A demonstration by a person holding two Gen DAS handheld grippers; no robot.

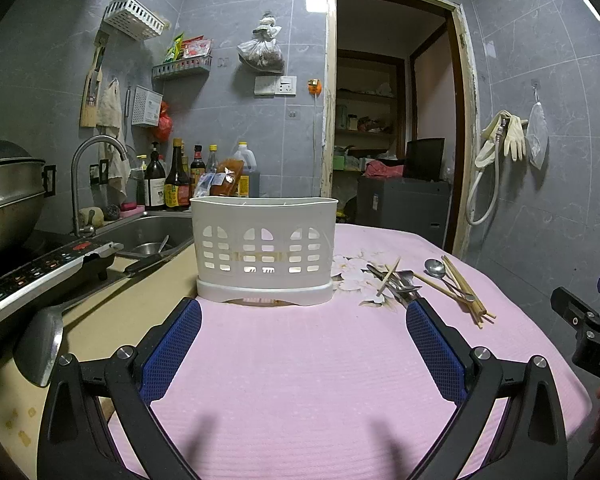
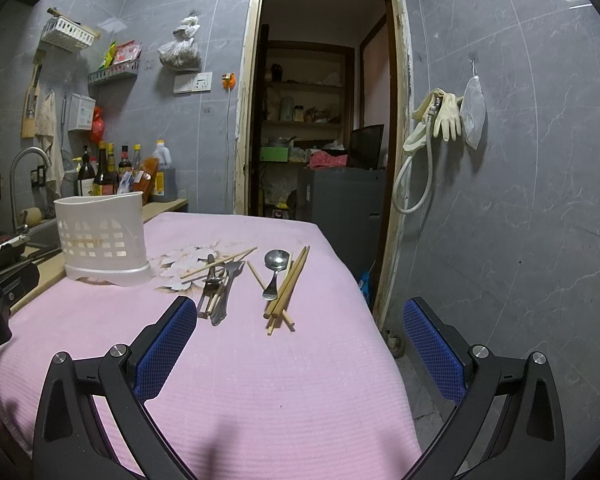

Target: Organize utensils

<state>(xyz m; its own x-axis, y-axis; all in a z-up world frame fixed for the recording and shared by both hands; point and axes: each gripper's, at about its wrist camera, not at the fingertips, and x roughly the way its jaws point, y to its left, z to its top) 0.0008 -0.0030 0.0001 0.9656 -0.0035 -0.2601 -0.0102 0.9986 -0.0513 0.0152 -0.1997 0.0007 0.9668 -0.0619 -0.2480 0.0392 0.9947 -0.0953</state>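
Observation:
A white slotted utensil holder point(image 1: 264, 250) stands on the pink cloth, straight ahead of my left gripper point(image 1: 304, 316), which is open and empty. The holder also shows at the left in the right wrist view point(image 2: 102, 236). Loose utensils lie right of it: a metal spoon point(image 2: 275, 268), wooden chopsticks point(image 2: 288, 288), and a bundle of forks and spoons point(image 2: 218, 284). They also show in the left wrist view, spoon point(image 1: 436, 268) and chopsticks point(image 1: 464, 290). My right gripper point(image 2: 300, 316) is open and empty, just short of the utensils.
The pink cloth point(image 2: 260, 380) covers a table whose right edge drops to the floor. A sink point(image 1: 148, 236) with a tap, sauce bottles point(image 1: 172, 180), an induction cooker point(image 1: 40, 276) and a steel pot point(image 1: 4, 196) stand to the left. An open doorway point(image 2: 320, 100) is behind.

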